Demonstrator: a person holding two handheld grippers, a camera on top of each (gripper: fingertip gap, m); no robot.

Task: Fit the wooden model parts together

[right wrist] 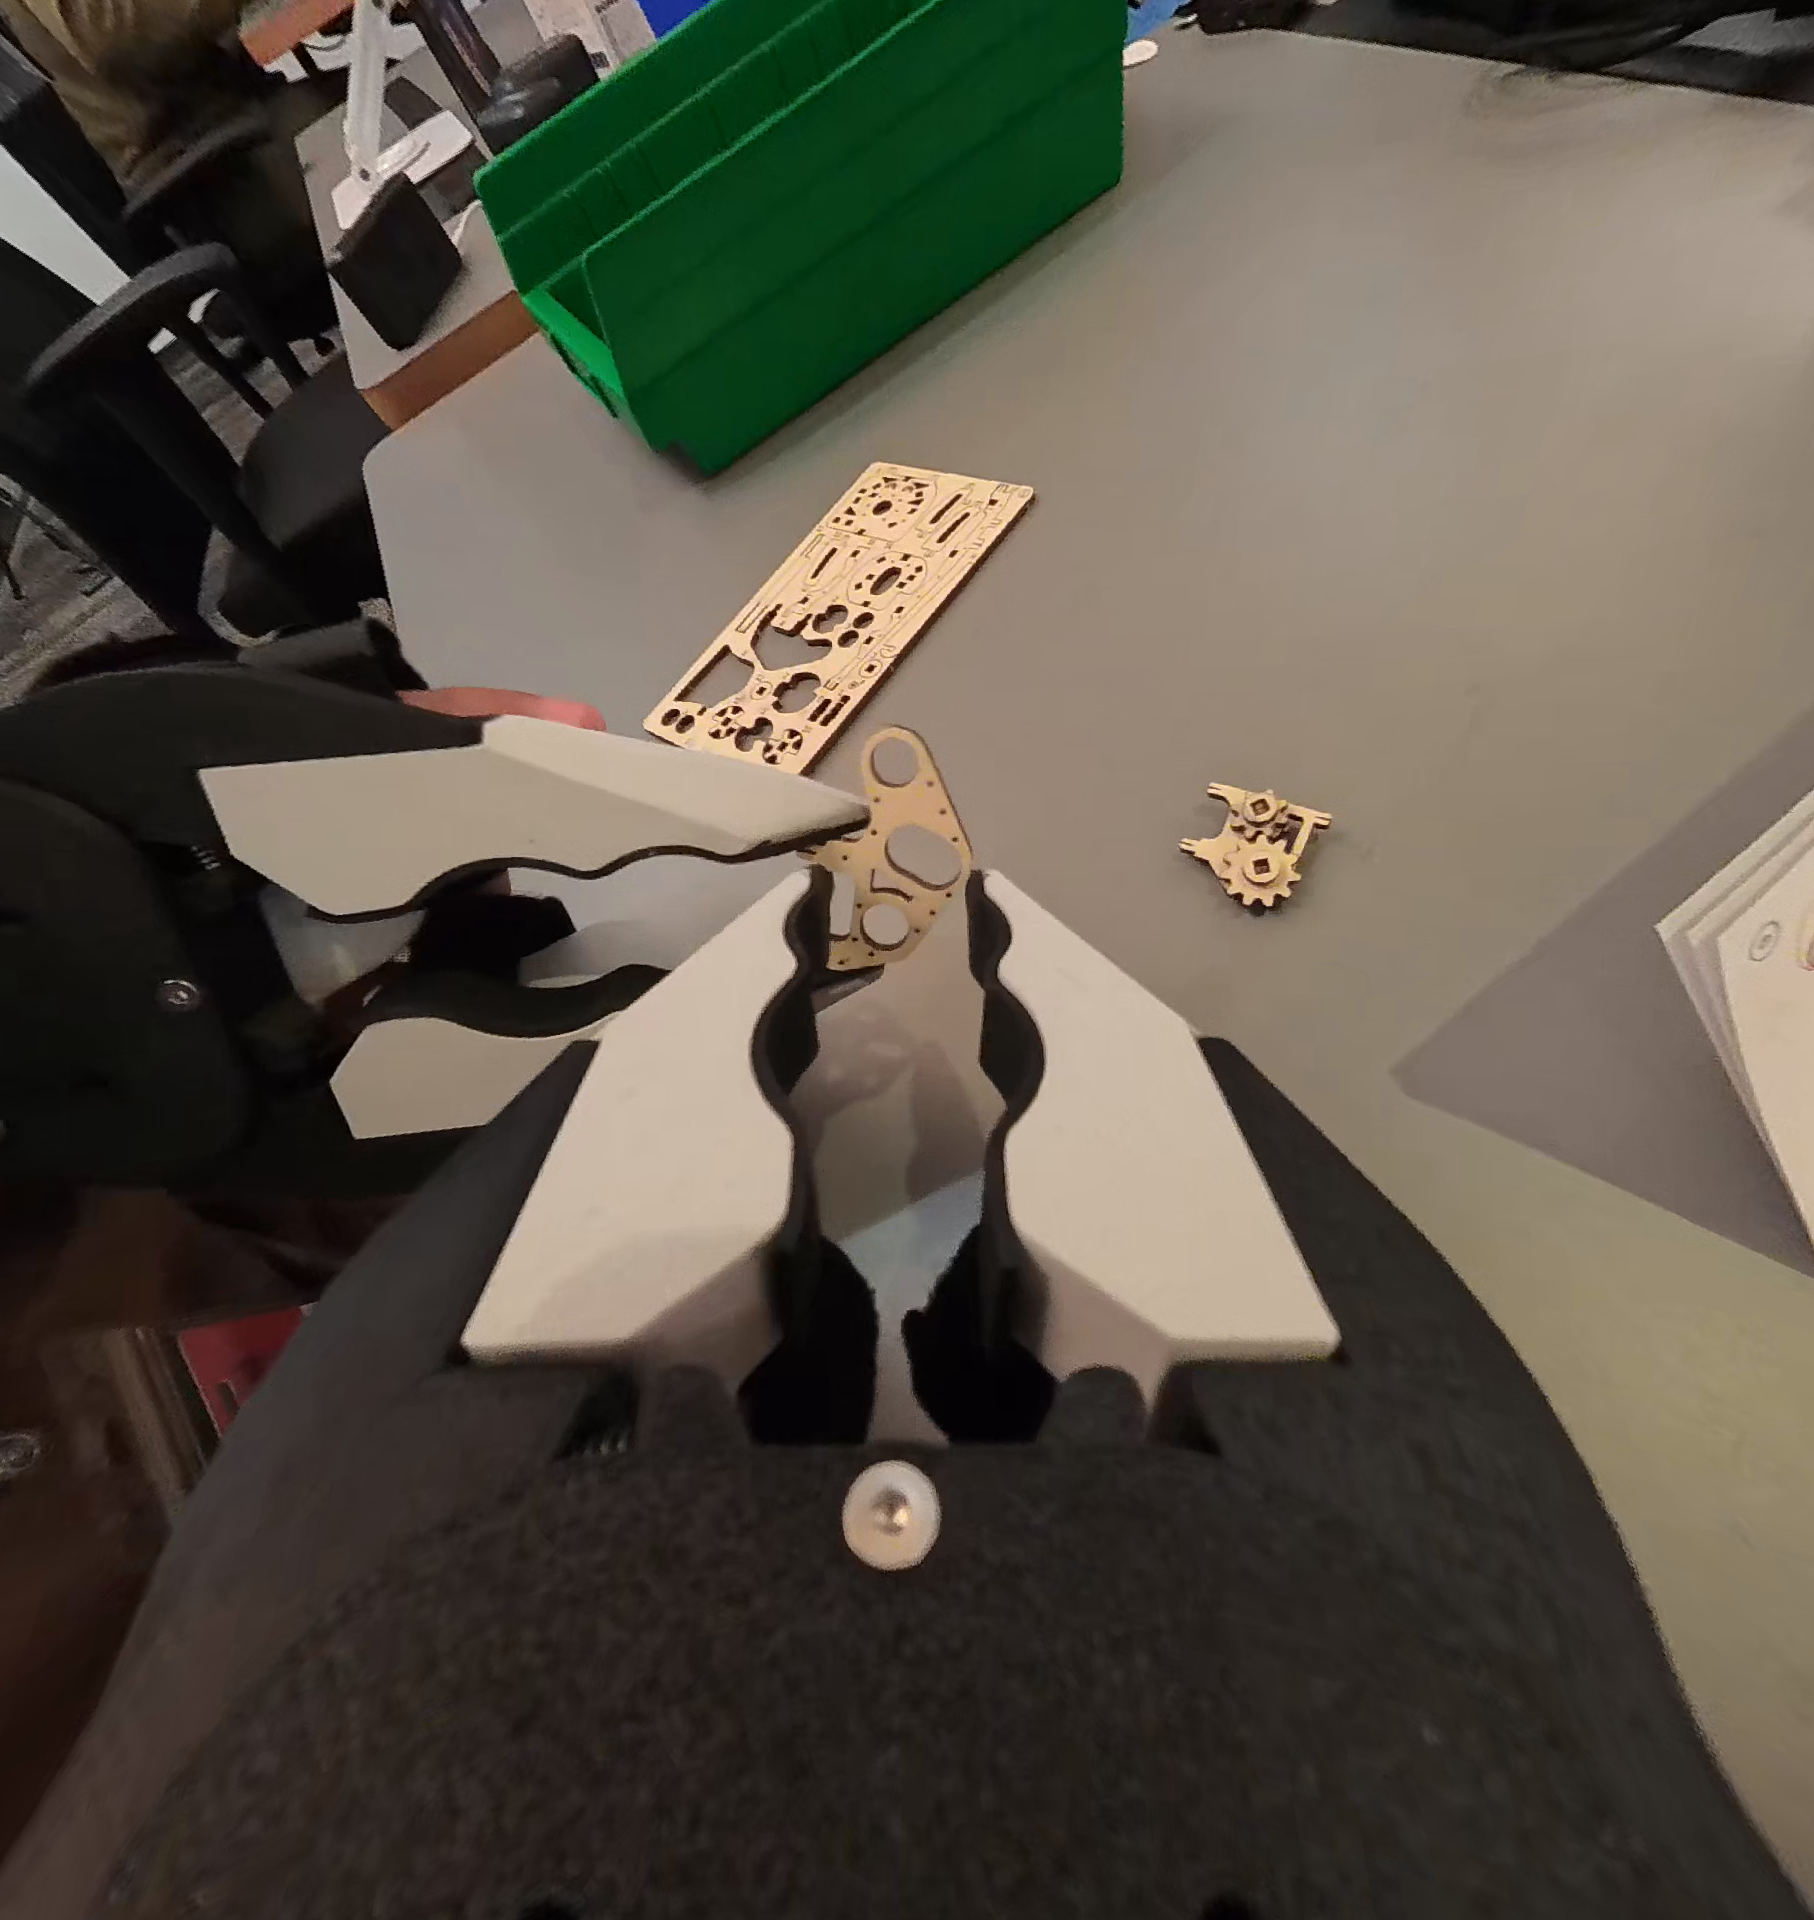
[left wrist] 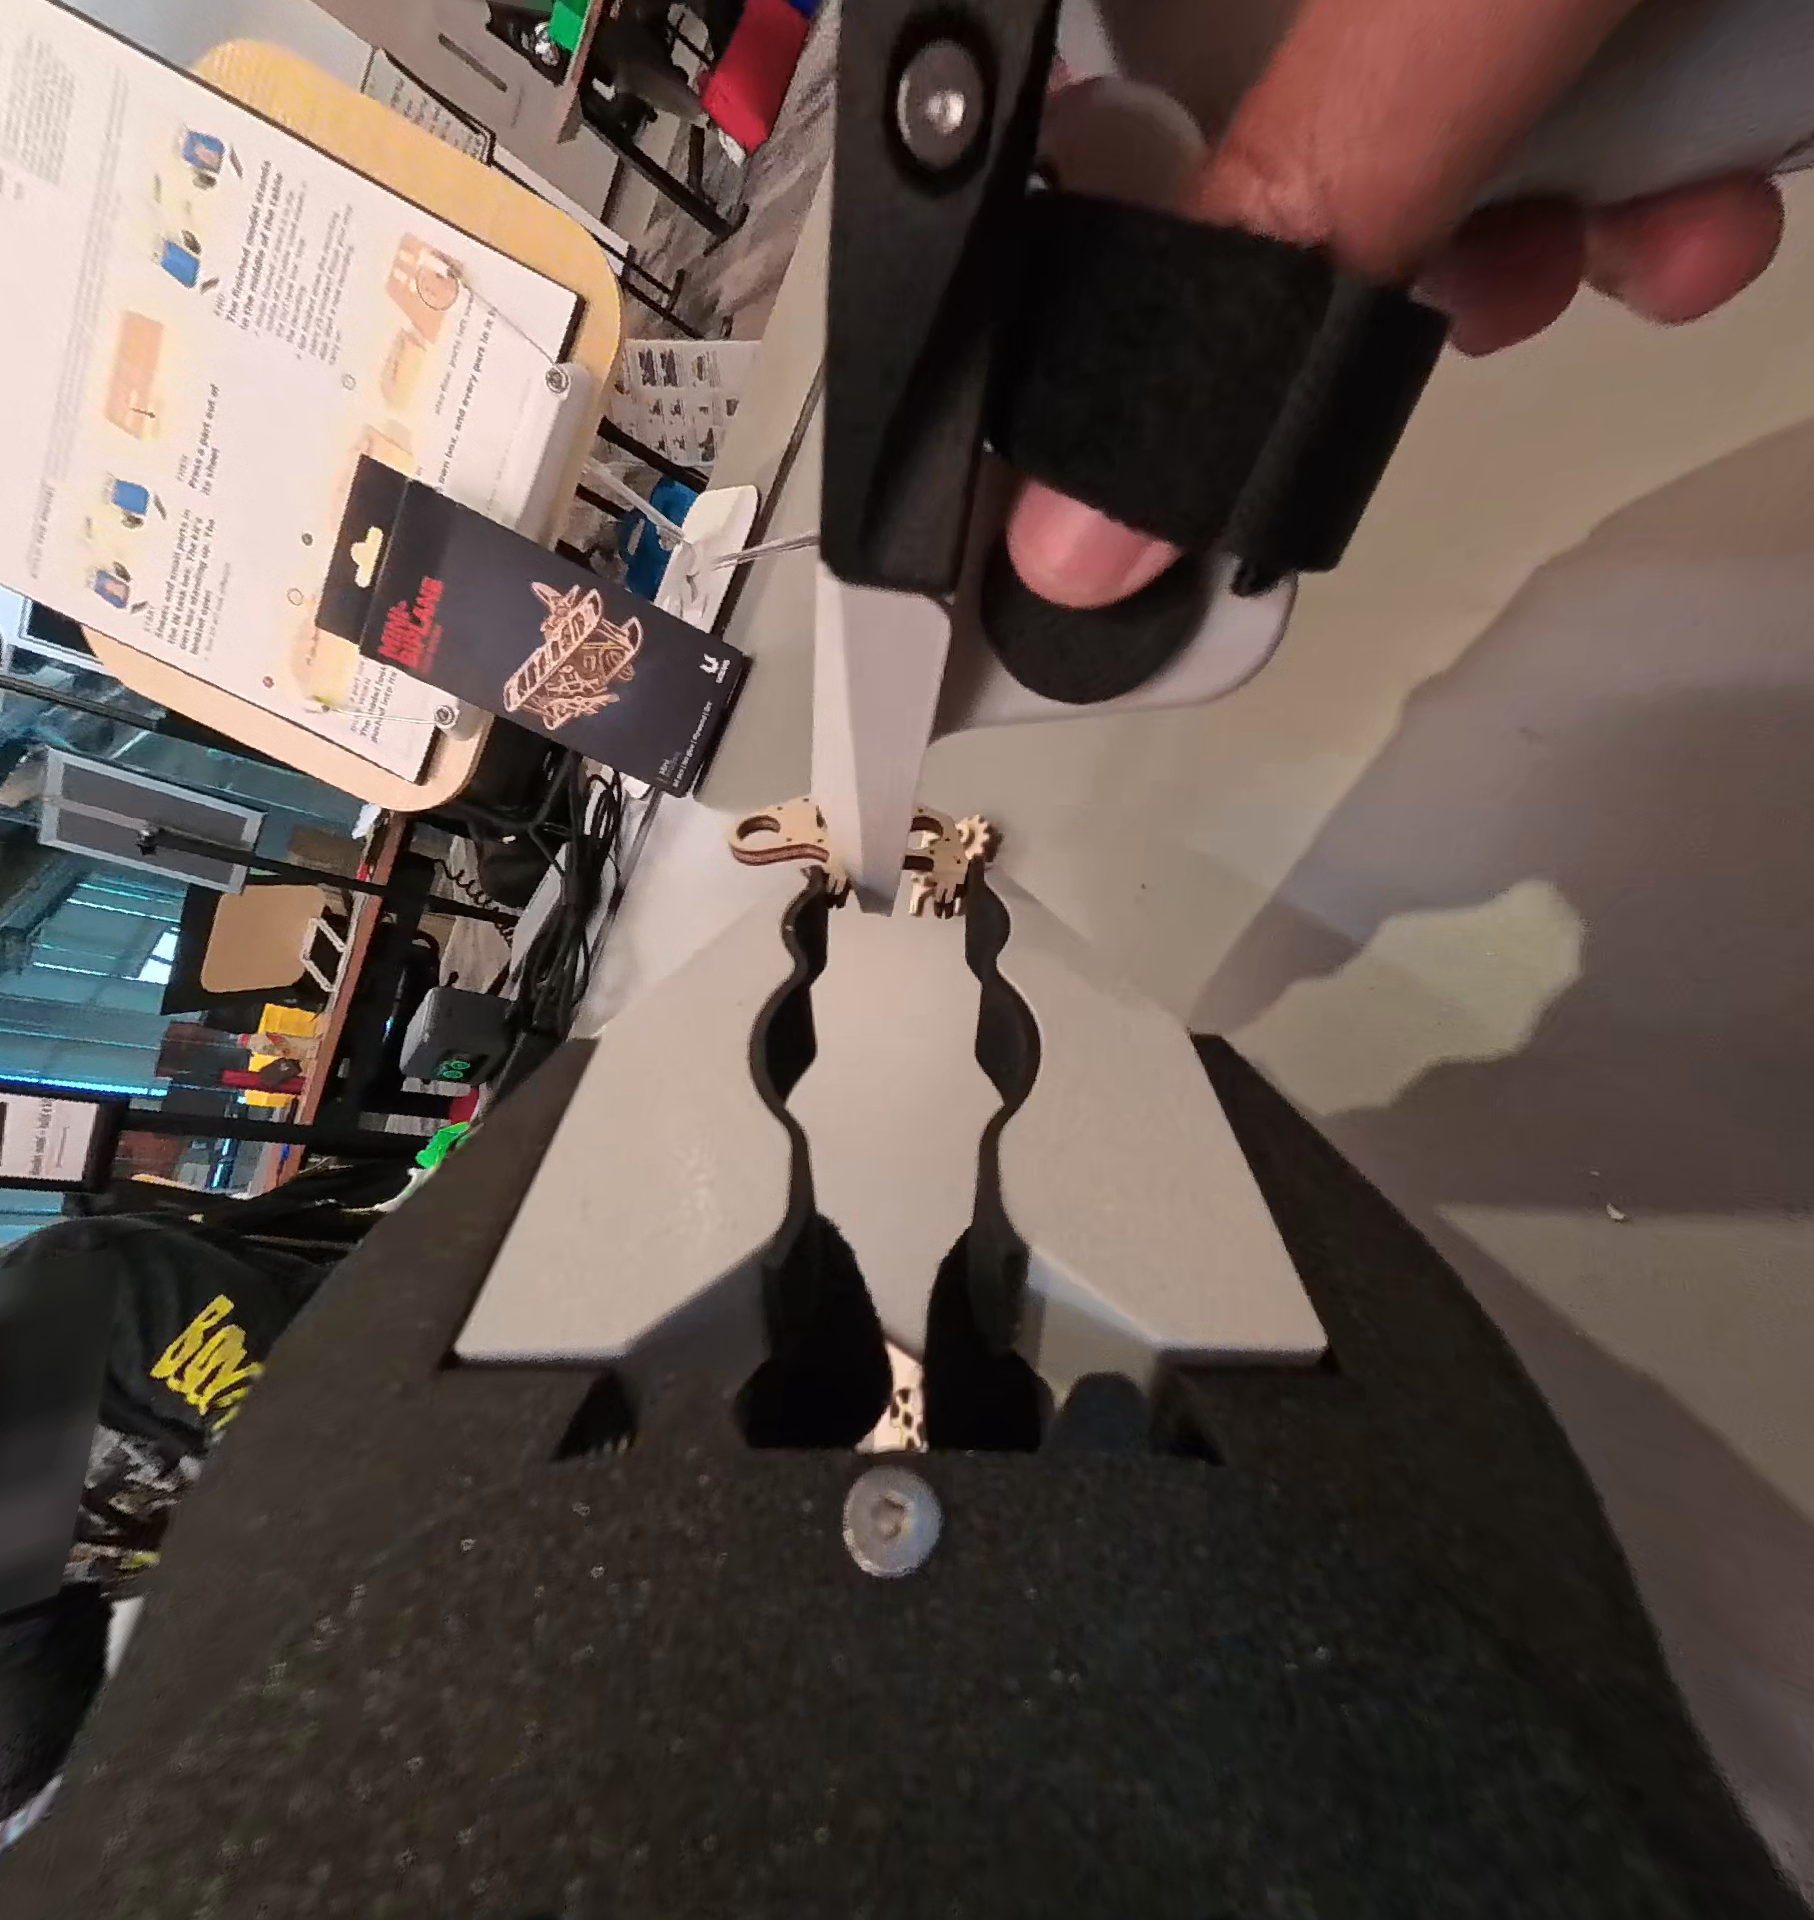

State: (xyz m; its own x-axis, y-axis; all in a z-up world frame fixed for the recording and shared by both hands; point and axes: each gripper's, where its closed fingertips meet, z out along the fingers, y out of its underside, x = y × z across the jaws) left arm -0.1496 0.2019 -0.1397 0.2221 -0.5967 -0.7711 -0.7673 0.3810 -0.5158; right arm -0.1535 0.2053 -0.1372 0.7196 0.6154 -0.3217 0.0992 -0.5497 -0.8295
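Observation:
A flat wooden plate with round holes hangs in the air between both grippers. My right gripper has a fingertip against each side edge of the plate. My left gripper reaches in from the left and its upper fingertip touches the plate's left edge; its lower finger is hidden. In the left wrist view the plate is edge-on between my left gripper's tips, and the right gripper comes down from above, held by a hand. A small wooden gear assembly lies on the table.
A punched-out wooden parts sheet lies on the grey table, beyond the plate. A green bin stands at the back. A stack of papers is at the right edge. A black box and an instruction board stand farther off. Both grippers' tips are close together, under 4 cm apart.

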